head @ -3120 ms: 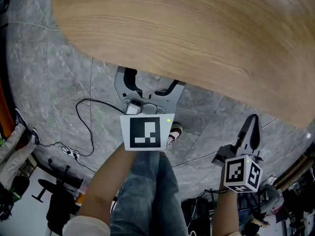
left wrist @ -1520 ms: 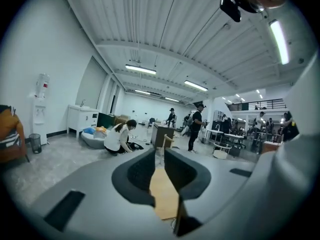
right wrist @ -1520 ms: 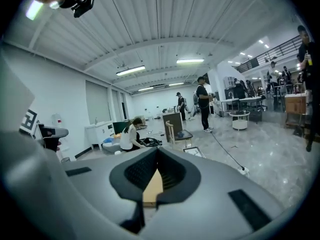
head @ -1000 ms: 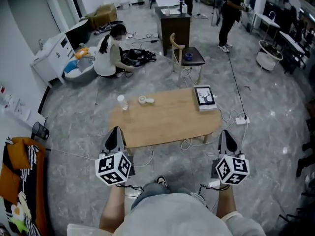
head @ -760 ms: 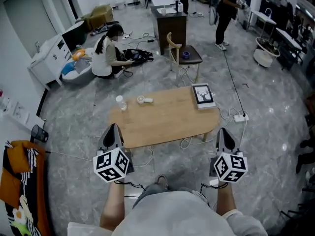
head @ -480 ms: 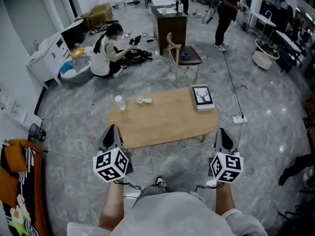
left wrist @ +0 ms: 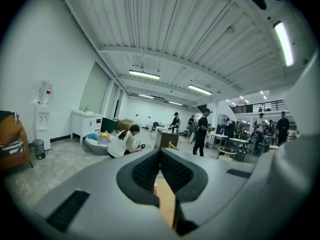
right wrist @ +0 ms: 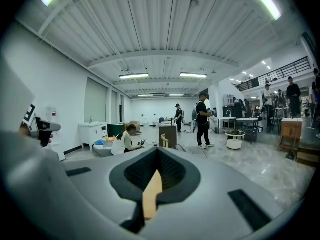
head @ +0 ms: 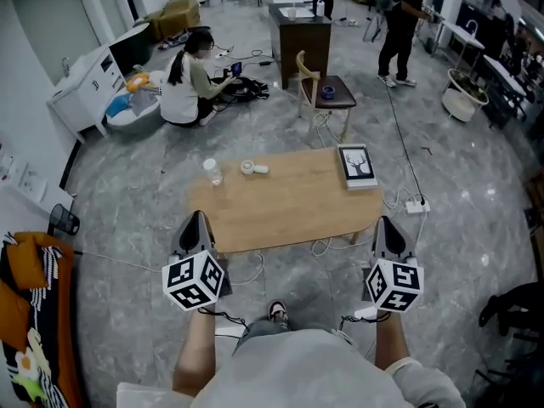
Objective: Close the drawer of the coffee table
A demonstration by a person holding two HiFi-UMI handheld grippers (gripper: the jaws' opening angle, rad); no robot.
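— Grey marbled floor (head: pixel 127 228) all round, by the look of it. Where do you stand?

— On that floor in a big open hall, looking down. The low wooden desk (head: pixel 289 206) sits ahead of me with its long side towards me, well apart from both grippers. I cannot make out its drawer from here.

— And the grippers?

— My left gripper (head: pixel 196 221) and my right gripper (head: pixel 388 226) are held out level in front of me, one on each side, both pointing at the desk. Both are clenched. In each gripper view the black pads meet at the tips with nothing gripped, and only a sliver of the desk's wood shows through the gap lower down.

— What lies on the desk?

— A small clear bottle (head: pixel 211 172) stands near the far left corner, with a white roll (head: pixel 248 167) just beside it. A framed picture (head: pixel 357 164) lies flat at the far right corner.

— Beyond it?

— A wooden chair (head: pixel 327 94) with a dark seat, then a dark cabinet (head: pixel 297 28). One person (head: pixel 183 92) sits on the floor to the left, and another (head: pixel 404 15) stands further back on the right.
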